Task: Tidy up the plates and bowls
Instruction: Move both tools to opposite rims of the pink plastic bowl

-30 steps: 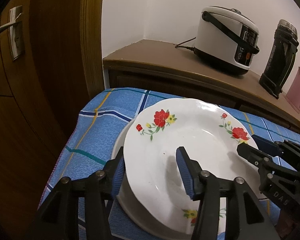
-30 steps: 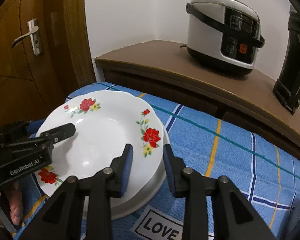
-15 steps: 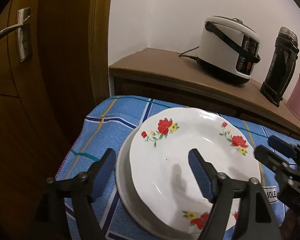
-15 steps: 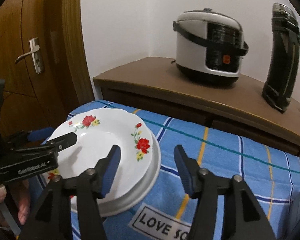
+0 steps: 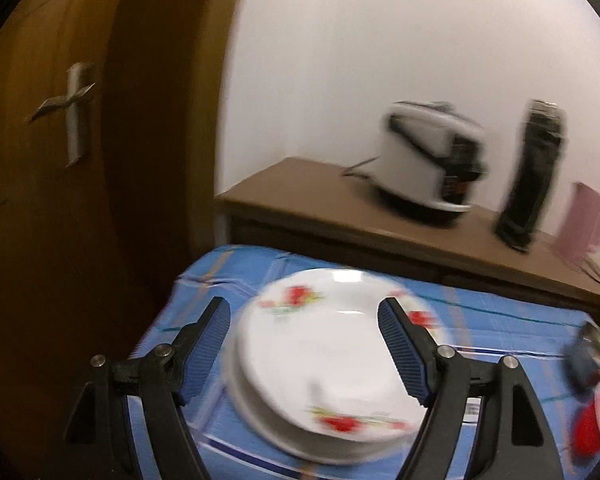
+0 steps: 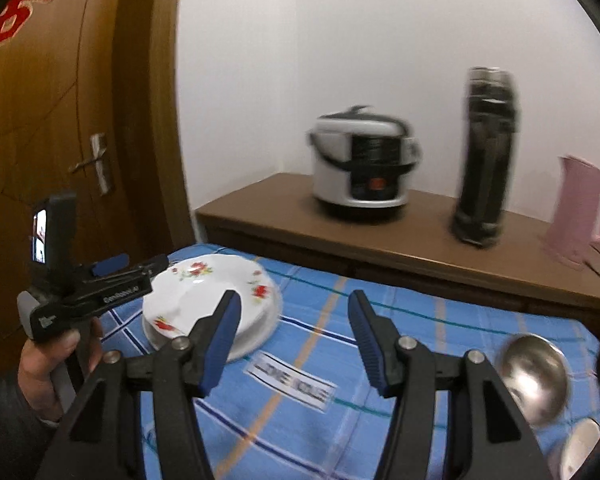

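While both my pairs of jaws stand apart with nothing between the pads, the risk lies in what I go for next: my right gripper (image 6: 293, 334) hangs over bare blue checked cloth (image 6: 420, 360), and the steel bowl (image 6: 534, 378) near its right side looks slick and rounded, so I judge a hasty pinch on its rim could slip or tip it off the table edge. My left gripper (image 5: 302, 350), spread about as wide as it goes, frames the flowered plate (image 5: 328, 356) without touching it; that plate rests on a white dish beneath, slightly off-centre, and a careless brush could skid it. Farther back, the rice cooker (image 6: 362, 164) and black flask (image 6: 486, 152) stand on the sideboard. Against the earlier frames, both jaws have just been opening off the plate's rim, both grippers have pulled back and up, and the bowl has come into view.
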Available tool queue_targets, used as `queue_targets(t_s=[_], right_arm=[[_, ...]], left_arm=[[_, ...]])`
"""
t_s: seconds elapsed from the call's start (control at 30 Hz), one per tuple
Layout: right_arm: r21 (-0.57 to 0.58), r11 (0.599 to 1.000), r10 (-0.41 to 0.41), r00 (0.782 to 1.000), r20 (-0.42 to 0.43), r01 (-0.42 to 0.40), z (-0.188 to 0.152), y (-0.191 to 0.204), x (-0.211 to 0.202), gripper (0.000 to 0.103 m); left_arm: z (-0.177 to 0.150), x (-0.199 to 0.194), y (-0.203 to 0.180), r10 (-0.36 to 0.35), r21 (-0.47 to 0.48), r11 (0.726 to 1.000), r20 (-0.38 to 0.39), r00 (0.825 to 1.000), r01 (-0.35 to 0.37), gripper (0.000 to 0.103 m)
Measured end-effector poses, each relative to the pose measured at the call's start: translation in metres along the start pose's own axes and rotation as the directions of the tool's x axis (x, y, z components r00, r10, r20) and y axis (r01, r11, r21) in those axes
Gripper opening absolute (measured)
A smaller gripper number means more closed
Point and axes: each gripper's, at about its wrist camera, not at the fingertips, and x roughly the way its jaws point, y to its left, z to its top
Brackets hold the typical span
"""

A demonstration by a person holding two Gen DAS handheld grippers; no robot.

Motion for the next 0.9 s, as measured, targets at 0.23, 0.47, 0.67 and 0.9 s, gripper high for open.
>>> queue_targets(t_s=[0.23,0.47,0.67,0.9], right_arm=[[0.134,0.963,-0.227,0.972,-0.063,0.233,-0.049,-0.078,-0.066,0.046],[0.236,0.888,-0.338,0.908,-0.248,0.395,-0.109,-0.138,-0.082,0.035],[0.253,0.893,-0.304,0.913,-0.272,0.372,-0.112,-0.152,-0.077,0.033],[0.274,0.896,-0.255,0.911,-0.323,0.348,-0.125,-0.153,-0.063,0.028]], left_arm=[[0.001,-0.029,-0.125,-0.32,0.254,0.91,-0.073,0.945,0.328,0.078],[-0.052,-0.021,-0.217,-0.501,0.301,0.75,-0.324,0.803,0.589,0.078],[-0.071,-0.016,-0.255,-0.519,0.375,0.657,-0.404,0.753,0.654,0.078],[-0.084,-0.011,-0.268,-0.544,0.336,0.603,-0.49,0.681,0.723,0.077]])
